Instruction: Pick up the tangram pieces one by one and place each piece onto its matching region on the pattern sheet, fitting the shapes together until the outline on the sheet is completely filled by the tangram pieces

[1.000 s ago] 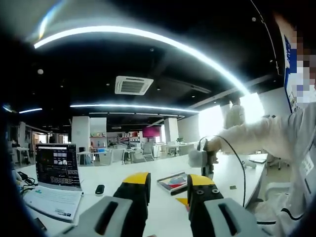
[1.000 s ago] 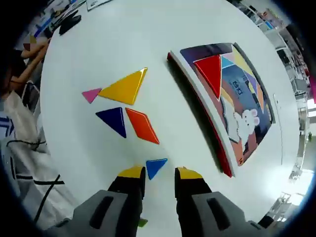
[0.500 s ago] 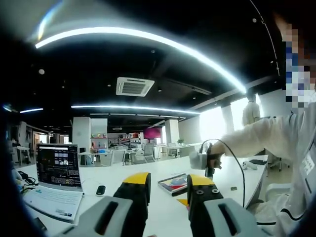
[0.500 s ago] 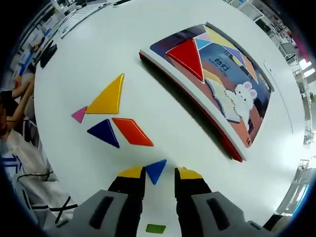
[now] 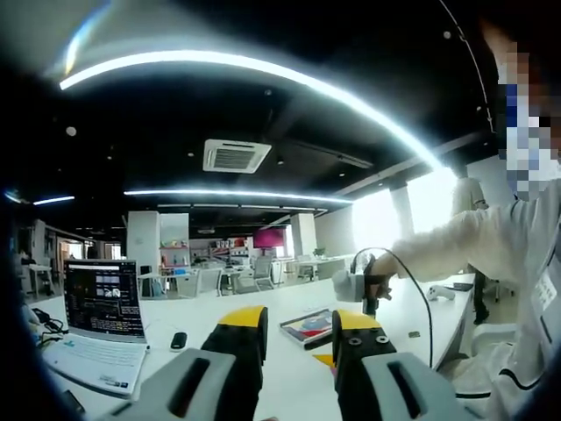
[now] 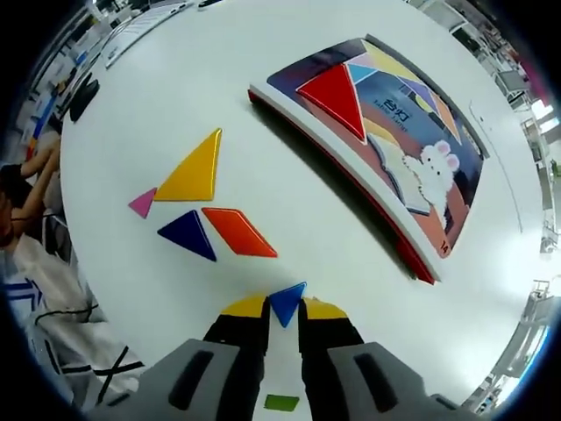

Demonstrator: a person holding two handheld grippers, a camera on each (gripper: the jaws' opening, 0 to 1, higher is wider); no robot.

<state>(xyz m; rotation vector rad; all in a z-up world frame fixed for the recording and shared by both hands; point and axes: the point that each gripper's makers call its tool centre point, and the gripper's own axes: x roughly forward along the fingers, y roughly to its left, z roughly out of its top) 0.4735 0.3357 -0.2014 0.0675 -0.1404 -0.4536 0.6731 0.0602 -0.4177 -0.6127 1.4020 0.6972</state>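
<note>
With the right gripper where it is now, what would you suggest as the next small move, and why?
Probably lift straight up. The right gripper has its jaws closed against the small blue triangle, which seems to rest on the table, while the pattern sheet holds just the red triangle.

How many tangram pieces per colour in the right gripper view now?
Red large triangle on the pattern sheet: 1
Yellow large triangle: 1
Orange parallelogram: 1
Dark blue triangle: 1
Pink small triangle: 1
Blue small triangle: 1
Green piece: 1
Total: 7
</note>
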